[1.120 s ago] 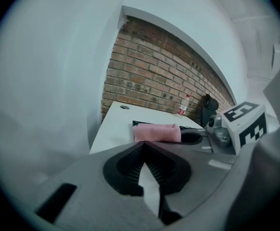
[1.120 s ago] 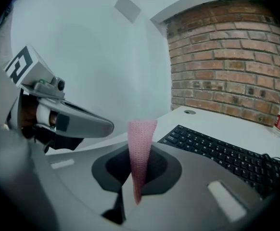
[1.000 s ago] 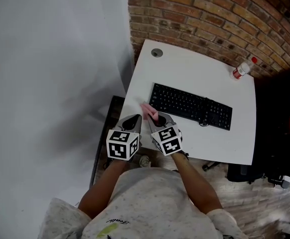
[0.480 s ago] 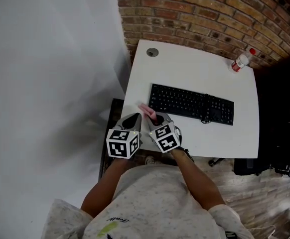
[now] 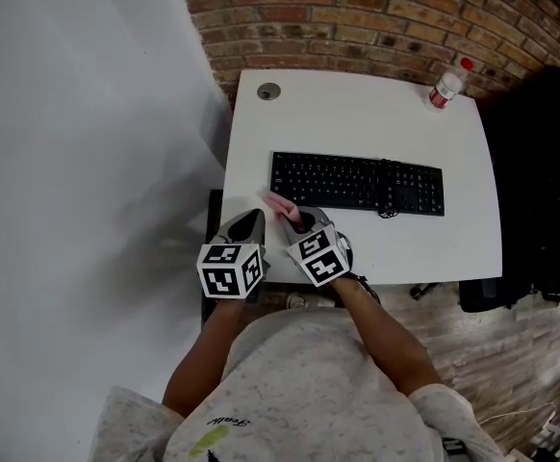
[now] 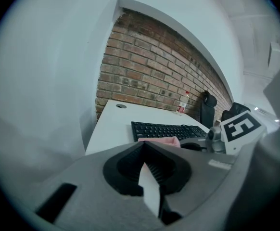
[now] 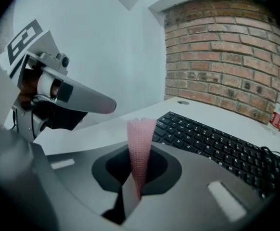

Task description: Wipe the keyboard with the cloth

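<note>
Claws side by side at near-left corner of white surface [image 5: 357, 123], both held out from the person's forearms. Left claw [image 5: 250, 219]: jaws together at the tips, nothing between them in its own view; marker cube toward the person. Right claw [image 5: 300, 222], just beside it: jaws clamped on pink cloth [image 5: 281, 205], which stands up between them as a narrow knitted strip in the right gripper view and pokes out past the tips toward the keyboard. Cloth's free end is just short of the near-left corner of black keyboard [image 5: 357, 183]; cannot tell whether it touches the surface. Keyboard lies flat across the middle of the surface, long side parallel to near edge, a dark cable [image 5: 388, 211] looped at its near edge right of centre. Beyond it, round grommet [image 5: 268, 91] in far-left corner and clear bottle with red cap [image 5: 445, 85] in far-right corner, well apart. Brick wall [image 5: 405, 8] behind surface; plain white wall [image 5: 78, 162] to the left.
</note>
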